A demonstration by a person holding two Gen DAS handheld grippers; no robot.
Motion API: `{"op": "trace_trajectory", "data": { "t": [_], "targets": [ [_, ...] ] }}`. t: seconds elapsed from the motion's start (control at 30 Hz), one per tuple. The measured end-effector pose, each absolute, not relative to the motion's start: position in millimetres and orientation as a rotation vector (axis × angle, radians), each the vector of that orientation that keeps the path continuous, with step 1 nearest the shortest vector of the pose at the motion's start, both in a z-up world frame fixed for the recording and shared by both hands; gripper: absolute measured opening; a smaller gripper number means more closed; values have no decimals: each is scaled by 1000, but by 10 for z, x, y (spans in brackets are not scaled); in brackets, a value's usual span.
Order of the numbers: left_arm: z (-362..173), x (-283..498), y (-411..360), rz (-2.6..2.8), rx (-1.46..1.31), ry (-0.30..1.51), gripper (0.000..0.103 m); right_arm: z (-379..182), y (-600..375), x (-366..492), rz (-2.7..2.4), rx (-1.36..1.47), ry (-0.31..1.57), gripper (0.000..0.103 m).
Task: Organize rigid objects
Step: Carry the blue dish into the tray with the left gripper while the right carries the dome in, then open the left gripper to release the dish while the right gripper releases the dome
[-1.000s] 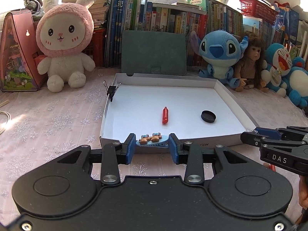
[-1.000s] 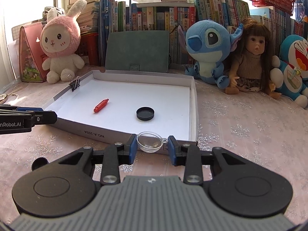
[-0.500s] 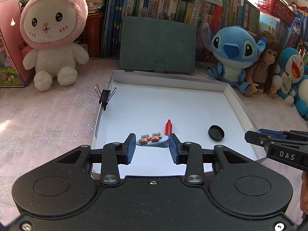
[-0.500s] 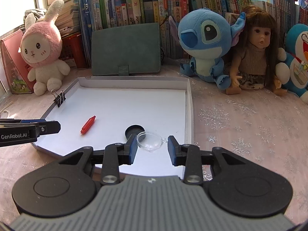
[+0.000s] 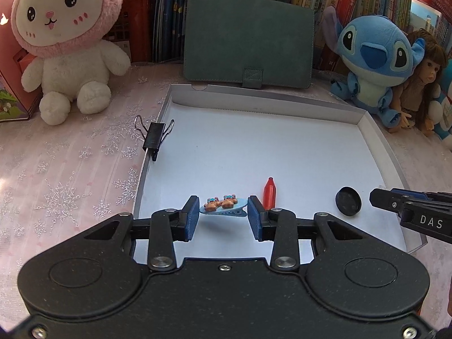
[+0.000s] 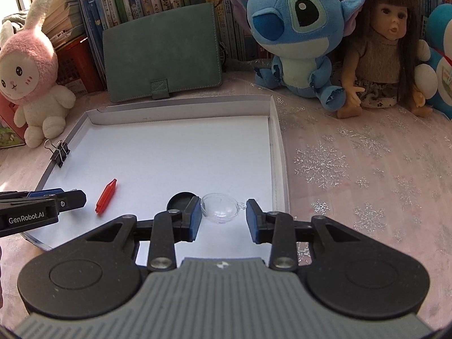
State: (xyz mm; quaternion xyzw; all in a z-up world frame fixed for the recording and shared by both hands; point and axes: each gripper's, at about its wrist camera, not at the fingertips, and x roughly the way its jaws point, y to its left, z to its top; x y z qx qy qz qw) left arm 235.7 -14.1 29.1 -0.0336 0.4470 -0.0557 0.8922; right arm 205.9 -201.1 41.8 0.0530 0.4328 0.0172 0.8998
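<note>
My left gripper (image 5: 223, 216) is shut on a light blue hair clip with two small bears (image 5: 223, 206), held over the near left part of the white tray (image 5: 282, 107). My right gripper (image 6: 223, 219) stands with its jaws slightly apart around a clear plastic half-dome (image 6: 221, 207) over the tray's (image 6: 278, 152) near right part; a small gap shows on the dome's right side. A red crayon-like piece (image 5: 269, 192) (image 6: 106, 196) and a black round cap (image 5: 348, 200) (image 6: 179, 199) lie in the tray.
A black binder clip (image 5: 154, 138) grips the tray's left wall. A green notebook (image 5: 248, 39), a pink bunny plush (image 5: 65, 39), a blue Stitch plush (image 6: 296, 34), a doll (image 6: 381, 45) and rows of books stand behind the tray on a snowflake cloth.
Both grippers have moved forward from in front of the tray to over its near part, carrying the hair clip and the clear dome. The right jaws have opened slightly.
</note>
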Motion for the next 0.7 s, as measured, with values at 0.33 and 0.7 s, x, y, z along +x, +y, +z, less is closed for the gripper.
{"op": "trace_trajectory", "data": {
  "t": [0.33, 0.7],
  "targets": [
    [219, 2377, -156, -110, -59, 927, 35, 312, -1986, 2129, 27, 107, 910, 41],
    [203, 2341, -207, -113, -25, 907, 36, 311, -1976, 2137, 27, 106, 906, 45]
  ]
}}
